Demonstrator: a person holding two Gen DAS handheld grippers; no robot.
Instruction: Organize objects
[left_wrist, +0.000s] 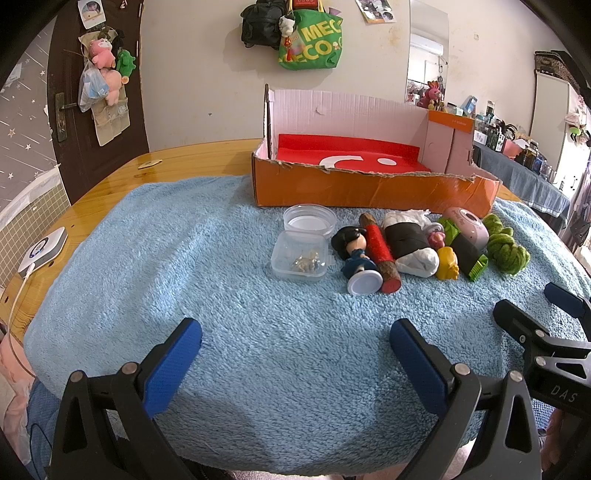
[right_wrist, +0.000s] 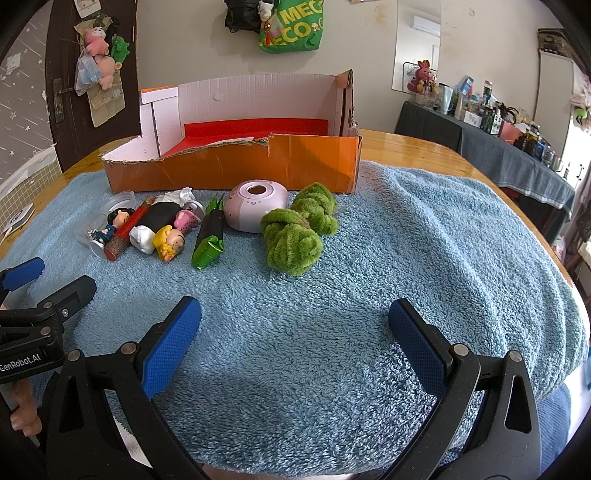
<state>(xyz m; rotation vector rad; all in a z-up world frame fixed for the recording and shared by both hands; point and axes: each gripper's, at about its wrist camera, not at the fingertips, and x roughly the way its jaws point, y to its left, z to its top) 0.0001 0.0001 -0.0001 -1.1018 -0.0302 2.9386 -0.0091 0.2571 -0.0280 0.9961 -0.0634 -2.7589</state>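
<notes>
A lived-in home room: plush toys (left_wrist: 105, 62) on the door, tote bag (left_wrist: 312, 40) hanging.

A light blue fleecy towel (left_wrist: 207, 258) is spread over a honey-coloured wooden table (left_wrist: 110, 184). At the far side an orange cardboard box (left_wrist: 369, 192) is seen, white inside and lined with red sheet bearing white shapes. Near it are laid a moss-green chenille bundle (right_wrist: 299, 232), a pale pink round device (right_wrist: 255, 206), a red glittered stick (left_wrist: 380, 251) and a yellow-haired figurine (right_wrist: 168, 240). Textured blue pads (left_wrist: 170, 365) on black arms are shown.
</notes>
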